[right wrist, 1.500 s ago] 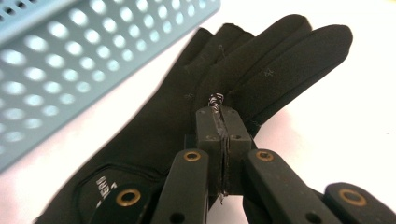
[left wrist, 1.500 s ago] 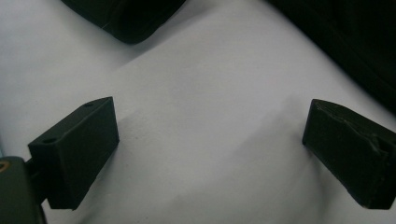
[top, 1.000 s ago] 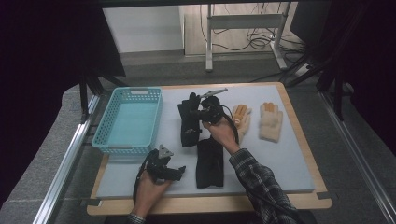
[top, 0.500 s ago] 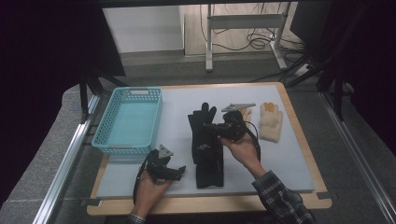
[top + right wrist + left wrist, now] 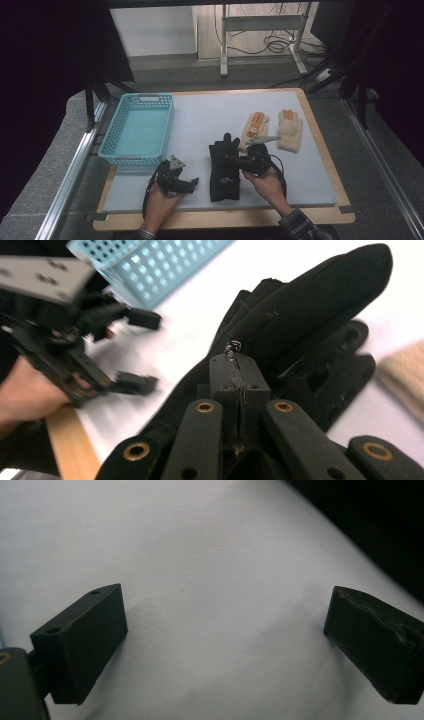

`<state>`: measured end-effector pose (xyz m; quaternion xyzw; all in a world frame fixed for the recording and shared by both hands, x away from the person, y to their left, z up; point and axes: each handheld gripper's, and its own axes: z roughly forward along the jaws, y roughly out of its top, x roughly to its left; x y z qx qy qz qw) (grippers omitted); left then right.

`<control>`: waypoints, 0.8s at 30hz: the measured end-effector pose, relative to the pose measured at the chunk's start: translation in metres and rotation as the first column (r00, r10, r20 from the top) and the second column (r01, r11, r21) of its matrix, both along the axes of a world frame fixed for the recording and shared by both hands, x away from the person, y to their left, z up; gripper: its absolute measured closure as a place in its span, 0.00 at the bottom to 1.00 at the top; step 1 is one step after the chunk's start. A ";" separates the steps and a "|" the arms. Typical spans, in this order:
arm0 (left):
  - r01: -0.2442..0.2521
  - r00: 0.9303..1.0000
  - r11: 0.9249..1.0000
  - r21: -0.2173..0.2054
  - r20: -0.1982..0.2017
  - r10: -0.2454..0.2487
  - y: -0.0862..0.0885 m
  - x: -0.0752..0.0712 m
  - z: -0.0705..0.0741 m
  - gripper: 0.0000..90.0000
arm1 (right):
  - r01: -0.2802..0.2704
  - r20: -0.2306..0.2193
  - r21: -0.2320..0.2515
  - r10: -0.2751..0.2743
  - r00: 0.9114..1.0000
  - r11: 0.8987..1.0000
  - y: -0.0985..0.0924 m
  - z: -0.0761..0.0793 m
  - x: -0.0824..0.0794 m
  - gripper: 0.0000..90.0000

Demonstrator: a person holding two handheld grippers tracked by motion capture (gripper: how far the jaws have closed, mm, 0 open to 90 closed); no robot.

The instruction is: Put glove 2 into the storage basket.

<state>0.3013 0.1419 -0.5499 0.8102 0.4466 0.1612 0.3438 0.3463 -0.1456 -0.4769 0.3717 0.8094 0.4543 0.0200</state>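
Observation:
A pair of black gloves (image 5: 222, 175) lies stacked on the pale blue-grey mat (image 5: 200, 115), fingers pointing away from me. My right gripper (image 5: 233, 160) comes in from the right, shut on the upper black glove (image 5: 310, 305); its jaws (image 5: 239, 367) meet on the fabric, low over the mat. Left of the gloves my left gripper (image 5: 193, 182) rests in the hand near the front edge, open, with bare mat (image 5: 200, 555) between its jaws (image 5: 225, 645). In the right gripper view the left gripper (image 5: 137, 351) shows blurred at the left.
A teal plastic basket (image 5: 120, 125) stands empty at the left of the mat, also in the right gripper view (image 5: 150, 265). Two tan gloves (image 5: 254, 126) (image 5: 291, 131) lie beyond the right gripper, one edging into its view (image 5: 405, 375). A wooden rim (image 5: 320, 135) frames the mat.
My right gripper has drawn the black glove to the right and toward the front edge, so the black gloves now lie stacked nearer me. The left gripper has stayed put.

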 end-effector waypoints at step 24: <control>0.001 1.000 1.000 -0.008 0.023 -0.001 0.002 -0.003 0.002 0.06 | 0.022 0.086 -0.149 -0.009 0.996 0.989 -0.040 -0.032 -0.001 0.55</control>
